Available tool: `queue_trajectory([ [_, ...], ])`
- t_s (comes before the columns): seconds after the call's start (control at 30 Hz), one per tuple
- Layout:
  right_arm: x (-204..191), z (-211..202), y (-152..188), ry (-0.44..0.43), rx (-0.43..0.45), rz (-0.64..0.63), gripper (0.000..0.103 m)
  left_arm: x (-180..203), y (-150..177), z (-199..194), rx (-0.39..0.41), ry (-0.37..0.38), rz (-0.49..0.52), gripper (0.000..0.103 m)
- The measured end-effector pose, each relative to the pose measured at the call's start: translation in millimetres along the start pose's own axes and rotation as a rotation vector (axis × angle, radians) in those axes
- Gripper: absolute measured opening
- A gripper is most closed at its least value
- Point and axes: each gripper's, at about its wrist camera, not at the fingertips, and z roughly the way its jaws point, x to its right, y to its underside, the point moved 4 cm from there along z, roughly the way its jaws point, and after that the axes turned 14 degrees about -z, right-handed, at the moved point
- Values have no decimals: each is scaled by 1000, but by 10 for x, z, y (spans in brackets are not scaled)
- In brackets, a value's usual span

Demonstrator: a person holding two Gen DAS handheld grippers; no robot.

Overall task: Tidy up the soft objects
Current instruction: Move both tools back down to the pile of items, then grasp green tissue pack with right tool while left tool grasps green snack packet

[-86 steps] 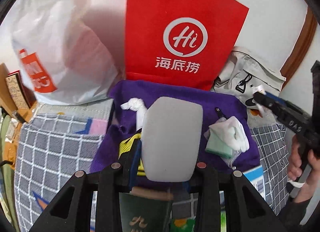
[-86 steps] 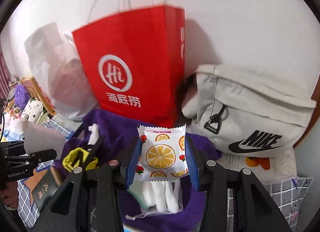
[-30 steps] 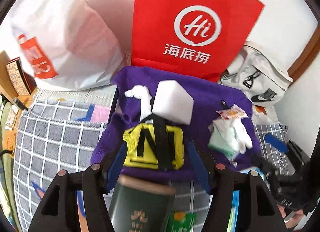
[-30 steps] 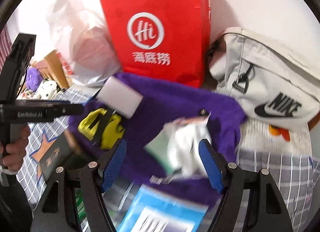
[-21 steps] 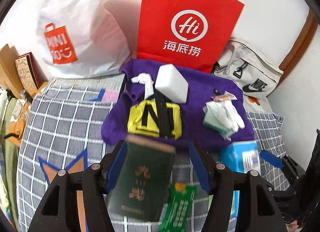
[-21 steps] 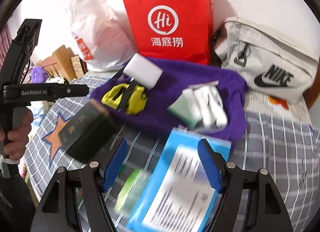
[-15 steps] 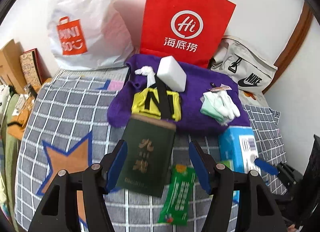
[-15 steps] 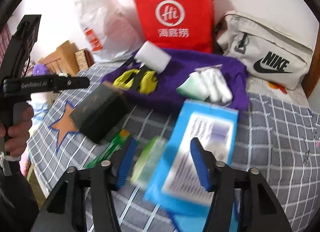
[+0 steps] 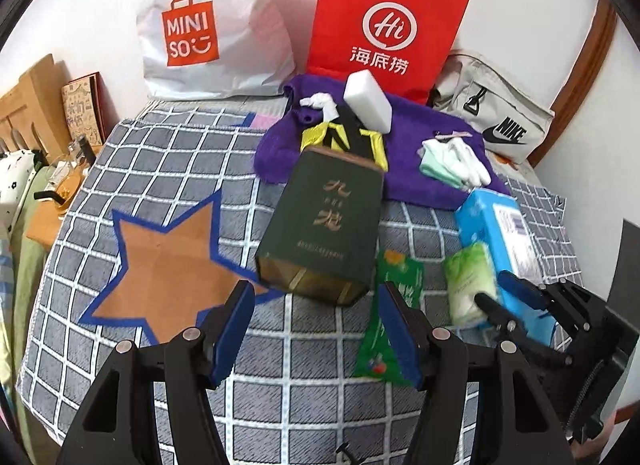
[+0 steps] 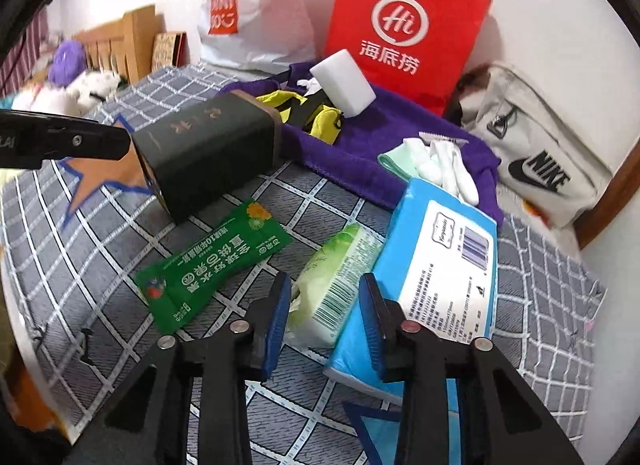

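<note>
Green tissue pack lies on bed near front edge, touching blue tissue pack. Right hand-held gripper just been closing, jaws astride green pack's near end, pad contact not discernible. Left hand-held gripper apart, empty, before dark green box. Purple towel toward back edge.

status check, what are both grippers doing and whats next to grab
Left gripper open, empty, over checked blanket. Right gripper closing around green tissue pack, pads not yet pressing. Blue tissue pack crowds its right side.
</note>
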Motion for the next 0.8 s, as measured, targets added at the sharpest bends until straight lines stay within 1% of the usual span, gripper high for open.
queue_trajectory([
  [0.07, -45, 22, 10, 60, -18, -45, 16, -24, 46, -2, -2, -1, 2, 62],
  [0.1, -53, 19, 16, 64, -20, -51, 16, -38, 68, 6, -7, 1, 1, 62],
  [0.13, -45, 6, 22, 67, -16, -47, 13, -49, 92, 17, -12, 3, 0, 62],
  [0.17, -21, -18, 27, 53, -6, -29, 10, -57, 118, 31, -17, 4, 2, 62],
  [0.27, 5, -133, 41, -10, 33, 23, 7, -50, 198, 77, -37, 6, 21, 62],
  [0.4, -15, -382, 129, -129, 107, 97, 7, -54, 296, 119, -64, 4, 29, 62],
  [0.47, -55, -496, 201, -181, 127, 119, 7, -54, 315, 107, -63, -8, 34, 61],
  [0.53, -101, -597, 309, -215, 136, 134, 7, -30, 347, 75, -58, -10, 45, 61],
  [0.63, -119, -678, 540, -245, 120, 165, 7, 28, 419, 47, -56, 5, 57, 61],
  [0.8, 26, -671, 1003, -233, 73, 251, 7, 197, 581, 148, -88, 49, 94, 62],
])
